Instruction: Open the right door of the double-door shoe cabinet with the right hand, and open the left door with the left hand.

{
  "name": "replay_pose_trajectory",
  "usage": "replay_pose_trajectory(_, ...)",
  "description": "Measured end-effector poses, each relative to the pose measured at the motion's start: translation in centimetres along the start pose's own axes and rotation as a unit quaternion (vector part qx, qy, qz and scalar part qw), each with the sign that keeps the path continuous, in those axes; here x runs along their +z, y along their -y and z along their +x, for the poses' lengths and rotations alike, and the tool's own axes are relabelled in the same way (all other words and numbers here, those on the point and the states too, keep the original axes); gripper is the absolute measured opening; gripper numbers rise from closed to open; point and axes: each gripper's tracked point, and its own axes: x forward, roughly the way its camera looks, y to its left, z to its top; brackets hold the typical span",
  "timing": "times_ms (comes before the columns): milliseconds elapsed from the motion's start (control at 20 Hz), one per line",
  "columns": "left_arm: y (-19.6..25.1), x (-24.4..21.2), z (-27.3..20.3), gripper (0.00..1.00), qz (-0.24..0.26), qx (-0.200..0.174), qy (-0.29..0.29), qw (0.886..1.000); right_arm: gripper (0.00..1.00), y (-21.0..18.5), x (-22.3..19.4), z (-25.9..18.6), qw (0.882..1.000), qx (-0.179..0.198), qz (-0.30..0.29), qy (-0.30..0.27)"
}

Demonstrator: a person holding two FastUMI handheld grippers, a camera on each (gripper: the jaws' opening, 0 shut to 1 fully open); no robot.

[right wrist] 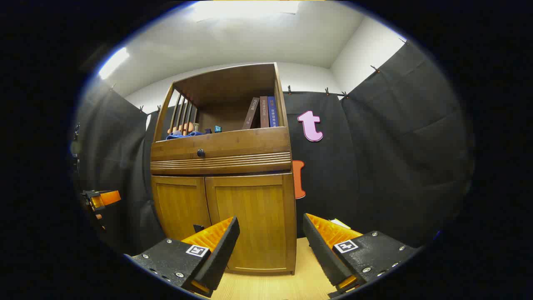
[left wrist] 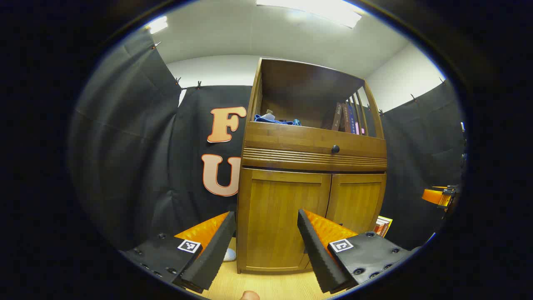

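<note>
A wooden shoe cabinet (left wrist: 312,158) stands ahead with both lower doors closed. In the left gripper view its left door (left wrist: 279,216) faces my left gripper (left wrist: 266,254), which is open with nothing between its fingers and a short way off the door. In the right gripper view the same cabinet (right wrist: 225,154) shows the right door (right wrist: 254,221) straight ahead and the left door (right wrist: 181,208) beside it. My right gripper (right wrist: 270,250) is open and empty, level with the right door's lower half. A dark knob (left wrist: 335,148) sits on the drawer above the doors.
The open top shelf holds upright books (right wrist: 262,112), a blue cloth (left wrist: 272,121) and small items. Black cloth walls stand close on both sides of the cabinet. The floor (left wrist: 266,285) is light wood. The other gripper shows at the far right (left wrist: 437,196) and at the far left (right wrist: 100,200).
</note>
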Motion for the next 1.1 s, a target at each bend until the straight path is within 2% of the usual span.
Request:
replay_pose_trajectory(300, 0.3, 0.4, -0.2, 0.99, -0.006, -0.008, -0.001, 1.000, 0.94, 0.4, 0.2, 0.0, 1.000, -0.010, -0.021, -0.008)
replay_pose_trajectory(350, 0.3, 0.3, -0.2, 0.99, -0.005, -0.007, -0.001, 1.000, 1.00, 0.3, 0.6, -0.1, 1.000, -0.009, -0.021, -0.005)
replay_pose_trajectory(400, 0.4, 0.4, -0.2, 0.96, -0.003, -0.008, -0.002, 1.000, 1.00, 0.1, 0.6, -0.2, 1.000, -0.007, -0.019, -0.005)
replay_pose_trajectory(450, 0.3, 0.3, -0.3, 0.94, 0.000, -0.008, -0.004, 1.000, 0.94, -0.1, 0.6, -0.4, 1.000, -0.004, -0.018, -0.006)
replay_pose_trajectory(550, 0.2, 0.3, -0.3, 0.95, 0.004, -0.007, -0.005, 1.000, 0.94, -0.2, 0.7, -0.5, 1.000, -0.002, -0.022, -0.005)
replay_pose_trajectory(600, 0.2, 0.4, -0.3, 0.96, 0.006, -0.006, -0.005, 1.000, 1.00, -0.3, 0.7, -0.5, 1.000, -0.002, -0.024, -0.005)
replay_pose_trajectory(650, 0.3, 0.5, -0.3, 0.97, 0.006, -0.006, -0.003, 1.000, 1.00, -0.4, 0.8, -0.6, 1.000, 0.000, -0.024, -0.005)
replay_pose_trajectory(700, 0.2, 0.6, -0.4, 0.98, 0.006, -0.005, -0.001, 1.000, 0.94, -0.5, 0.7, -0.6, 1.000, 0.001, -0.023, -0.007)
replay_pose_trajectory(750, 0.2, 0.8, -0.5, 0.98, 0.006, -0.006, 0.001, 1.000, 1.00, -0.6, 0.6, -0.7, 1.000, 0.001, -0.023, -0.008)
replay_pose_trajectory(800, 0.3, 0.8, -0.5, 0.99, 0.008, -0.007, 0.003, 1.000, 0.94, -0.6, 0.5, -0.8, 1.000, 0.001, -0.023, -0.009)
replay_pose_trajectory(950, 0.1, 1.0, -0.6, 0.99, 0.012, -0.004, 0.006, 1.000, 0.94, -0.5, 0.3, -0.8, 1.000, -0.002, -0.026, -0.010)
replay_pose_trajectory(1000, 0.2, 1.1, -0.6, 0.99, 0.012, -0.003, 0.007, 1.000, 1.00, -0.5, 0.2, -0.8, 1.000, -0.003, -0.026, -0.010)
replay_pose_trajectory(1050, 0.2, 1.2, -0.7, 0.99, 0.011, -0.004, 0.009, 1.000, 0.94, -0.6, 0.1, -0.8, 1.000, -0.004, -0.025, -0.010)
replay_pose_trajectory(1100, 0.2, 1.1, -0.8, 0.99, 0.011, -0.005, 0.009, 1.000, 0.94, -0.7, -0.1, -0.8, 1.000, -0.004, -0.024, -0.011)
